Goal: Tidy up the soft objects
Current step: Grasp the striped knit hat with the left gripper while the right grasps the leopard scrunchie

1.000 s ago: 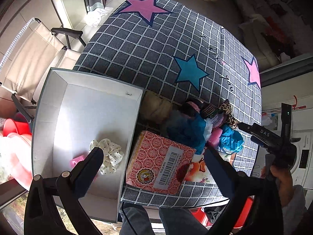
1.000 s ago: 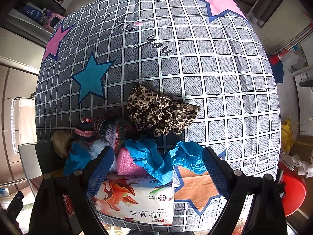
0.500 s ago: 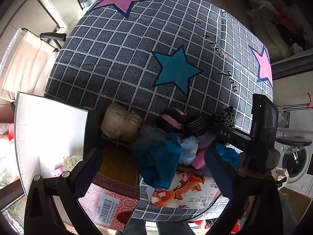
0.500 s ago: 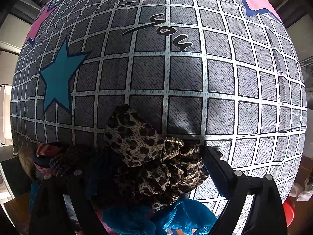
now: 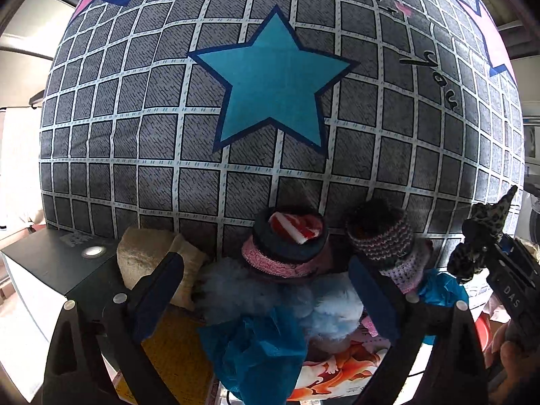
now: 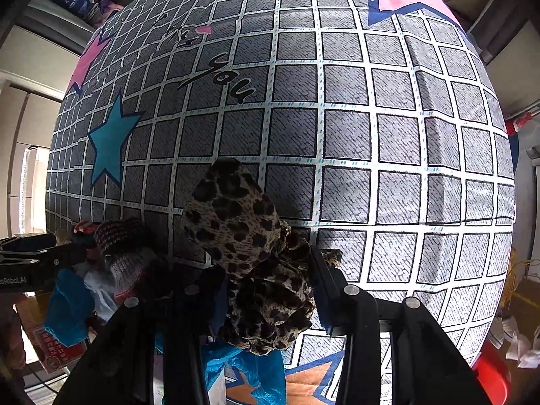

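**Q:** Between the right claw's (image 6: pixel 266 290) two arms, what is that spotted bundle, and why is it held that way?

**A:** It is a leopard-print scrunchie (image 6: pixel 249 253). The jaws are closing on its bunched lower half, and the fabric already bulges out at both pads, so I would call it pinched. Its upper loop sticks up free toward the far side. Gripping the thickest gather makes sense, since a thin ruffle would likely slip out.

**Q:** Where is it relative to everything else?

**A:** At the near edge of the table (image 6: pixel 388 141), which is covered by a grey checked cloth with stars. It sits at the right end of a heap of soft things. A striped knit piece (image 6: pixel 121 246) lies just left of it, and crumpled blue fabric (image 6: pixel 243 371) spreads underneath.

**Q:** And the left claw (image 5: pixel 266 293)?

**A:** Spread wide, gripping nothing. It points down over the middle of the heap, with a pale fluffy puff (image 5: pixel 303 303) and a dark roll with a pink knit band (image 5: pixel 287 246) between its arms. A beige bundle (image 5: pixel 148 260) sits just outside its left arm, beside a dark box (image 5: pixel 57 263).

**Q:** Why hover there?

**A:** My guess is that it is lining up the next pick while the right takes the scrunchie. The items overlap, so lifting one may drag a neighbour.
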`<state>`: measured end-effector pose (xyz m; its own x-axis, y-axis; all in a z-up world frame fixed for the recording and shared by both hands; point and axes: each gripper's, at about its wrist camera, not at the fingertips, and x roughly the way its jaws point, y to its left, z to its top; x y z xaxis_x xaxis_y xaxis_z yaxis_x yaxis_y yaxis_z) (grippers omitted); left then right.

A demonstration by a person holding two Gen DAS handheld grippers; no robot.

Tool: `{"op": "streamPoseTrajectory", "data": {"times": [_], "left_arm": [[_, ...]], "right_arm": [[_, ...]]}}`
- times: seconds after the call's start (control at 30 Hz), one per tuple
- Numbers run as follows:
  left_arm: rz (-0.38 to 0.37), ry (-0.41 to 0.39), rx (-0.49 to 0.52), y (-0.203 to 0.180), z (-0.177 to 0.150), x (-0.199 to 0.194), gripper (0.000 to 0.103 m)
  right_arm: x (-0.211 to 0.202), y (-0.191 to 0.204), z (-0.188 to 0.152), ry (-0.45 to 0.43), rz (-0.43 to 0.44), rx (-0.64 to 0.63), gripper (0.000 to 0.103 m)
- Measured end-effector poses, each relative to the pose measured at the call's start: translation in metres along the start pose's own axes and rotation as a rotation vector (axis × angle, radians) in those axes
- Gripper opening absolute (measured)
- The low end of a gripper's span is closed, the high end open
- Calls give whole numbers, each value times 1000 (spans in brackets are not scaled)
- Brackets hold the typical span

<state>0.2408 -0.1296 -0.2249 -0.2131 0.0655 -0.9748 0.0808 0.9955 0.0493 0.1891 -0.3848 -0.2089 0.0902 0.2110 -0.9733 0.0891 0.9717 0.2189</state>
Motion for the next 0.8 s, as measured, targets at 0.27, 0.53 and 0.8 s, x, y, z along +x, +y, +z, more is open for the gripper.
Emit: {"op": "streamPoseTrajectory", "data": {"times": [0.27,0.53,0.8], "left_arm": [[-22,85,103,-17,7,28,48],[-46,-139,71,-12,-11,-18,29],[-48,-336,37,3,-56,-79,29]], "right_arm": [[-19,-5,-8,-34,75,50,43],[-40,6,-13,-75,94,56,43],[-58,25,-30,-82,80,41,43]]}}
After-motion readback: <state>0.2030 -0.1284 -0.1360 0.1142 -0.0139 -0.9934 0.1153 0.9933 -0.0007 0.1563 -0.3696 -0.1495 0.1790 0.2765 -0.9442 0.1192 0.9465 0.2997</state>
